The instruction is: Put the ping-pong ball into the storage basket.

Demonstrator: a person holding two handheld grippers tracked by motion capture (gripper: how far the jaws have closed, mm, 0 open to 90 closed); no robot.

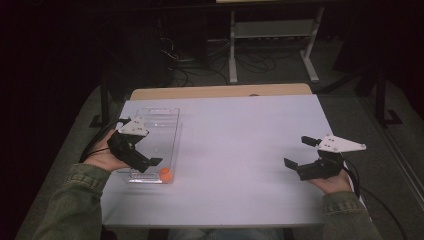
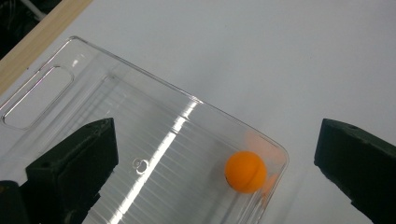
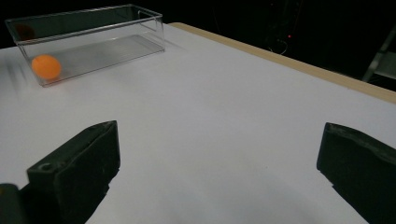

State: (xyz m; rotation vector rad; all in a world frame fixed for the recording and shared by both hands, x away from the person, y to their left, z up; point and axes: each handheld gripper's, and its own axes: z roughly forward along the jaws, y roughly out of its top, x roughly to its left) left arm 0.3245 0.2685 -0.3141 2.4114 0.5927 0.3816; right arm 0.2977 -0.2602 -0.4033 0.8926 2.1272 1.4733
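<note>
Ball: an orange ball (image 2: 245,171) is seen in the near corner of a clear bin (image 1: 172,125), resting on its ribbed floor against the end wall.
Left tool: the left tool (image 1: 141,150) is held over the near end of the bin, jaws spread wide, nothing pinched; one jaw is seen above the bin floor, the other outside the end wall, over bare worktop.
Right tool: the right tool (image 1: 300,152) is held low over the worktop (image 1: 240,145), well apart from the bin, jaws spread, empty.
Risk: if the ball is reached for, it could be nudged by a jaw and rolled along the ribbed floor; the light bin could be pushed or tipped if its wall is caught.
Container: the clear bin is open-topped, and nothing but the ball is seen in it.
</note>
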